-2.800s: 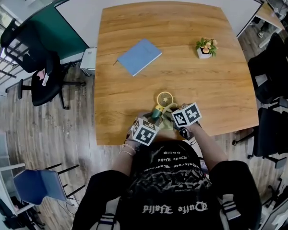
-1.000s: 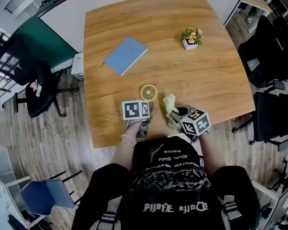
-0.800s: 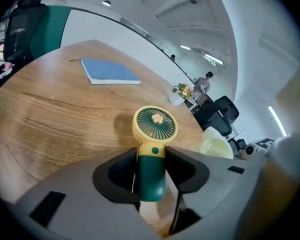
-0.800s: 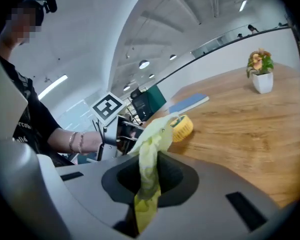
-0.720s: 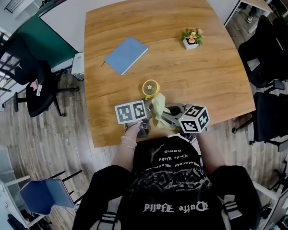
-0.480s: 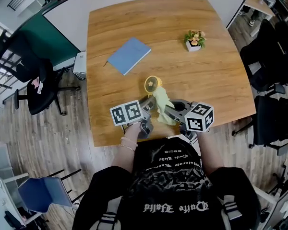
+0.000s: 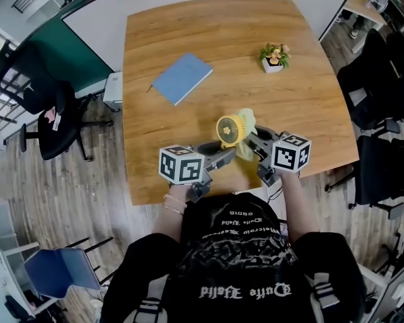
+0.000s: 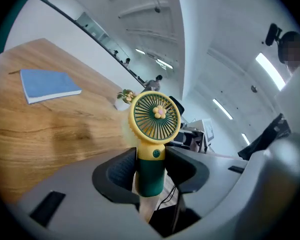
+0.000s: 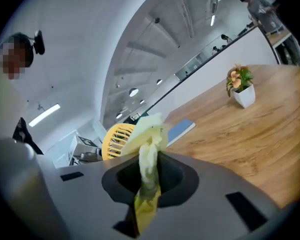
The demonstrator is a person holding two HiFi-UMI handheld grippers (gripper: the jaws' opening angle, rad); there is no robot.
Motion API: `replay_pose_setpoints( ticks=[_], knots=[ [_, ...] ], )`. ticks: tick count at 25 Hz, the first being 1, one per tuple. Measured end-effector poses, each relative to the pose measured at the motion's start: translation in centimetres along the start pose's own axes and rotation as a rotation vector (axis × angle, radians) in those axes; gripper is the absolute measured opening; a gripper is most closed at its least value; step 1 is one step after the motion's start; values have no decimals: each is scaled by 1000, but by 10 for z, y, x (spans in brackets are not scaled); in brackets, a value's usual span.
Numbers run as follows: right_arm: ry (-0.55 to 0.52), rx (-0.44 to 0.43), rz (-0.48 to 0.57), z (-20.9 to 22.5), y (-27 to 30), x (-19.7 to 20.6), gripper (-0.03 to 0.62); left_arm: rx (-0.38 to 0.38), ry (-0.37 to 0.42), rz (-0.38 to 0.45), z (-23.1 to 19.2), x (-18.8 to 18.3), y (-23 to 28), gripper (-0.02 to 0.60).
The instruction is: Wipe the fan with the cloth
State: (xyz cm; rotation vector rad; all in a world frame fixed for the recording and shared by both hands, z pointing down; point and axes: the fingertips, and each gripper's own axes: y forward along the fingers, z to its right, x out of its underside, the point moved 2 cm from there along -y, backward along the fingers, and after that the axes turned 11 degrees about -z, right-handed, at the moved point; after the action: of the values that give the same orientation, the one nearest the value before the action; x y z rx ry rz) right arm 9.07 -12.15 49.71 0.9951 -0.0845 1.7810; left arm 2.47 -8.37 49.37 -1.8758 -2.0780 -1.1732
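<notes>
A small hand fan (image 7: 229,129) with a round yellow grille and a dark green handle (image 8: 151,171) is lifted above the table's near edge. My left gripper (image 8: 151,170) is shut on the handle and holds the fan upright, grille (image 8: 156,115) facing its camera. My right gripper (image 9: 149,170) is shut on a pale yellow cloth (image 9: 149,139). The cloth (image 7: 246,137) lies against the right side of the fan head. In the right gripper view the fan's yellow grille (image 9: 116,136) shows just behind the cloth.
On the wooden table (image 7: 222,52) lie a blue notebook (image 7: 181,77) at the left and a small potted plant (image 7: 273,57) at the far right. Black office chairs (image 7: 34,86) stand at both sides of the table.
Both grippers have risen from the table's near edge and come together. The fan has been lifted and turned upright, and the cloth has swung from the right to meet the fan head.
</notes>
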Motion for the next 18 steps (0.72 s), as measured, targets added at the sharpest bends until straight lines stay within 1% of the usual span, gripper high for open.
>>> replay_pose_setpoints(
  ticks=[2, 4, 7, 10, 14, 16, 18],
  knots=[
    [38, -82, 21, -9, 0, 1, 46, 0, 38, -16, 6, -3, 3, 196],
    [53, -117, 34, -15, 1, 5, 46, -10, 43, -15, 8, -5, 5, 192],
    [64, -134, 67, -19, 1, 5, 44, -17, 31, -1, 8, -7, 5, 192],
    [61, -167, 98, -22, -2, 3, 44, -18, 12, 32, 7, -12, 3, 193],
    [32, -158, 121, -27, -6, -3, 43, 8, -9, 85, 10, -16, 2, 193],
    [21, -177, 126, -31, -10, -6, 44, 12, -6, 117, 10, -18, 0, 216],
    [-6, -184, 126, -37, -14, -8, 44, 6, 22, 140, 12, -20, -3, 199]
  ],
)
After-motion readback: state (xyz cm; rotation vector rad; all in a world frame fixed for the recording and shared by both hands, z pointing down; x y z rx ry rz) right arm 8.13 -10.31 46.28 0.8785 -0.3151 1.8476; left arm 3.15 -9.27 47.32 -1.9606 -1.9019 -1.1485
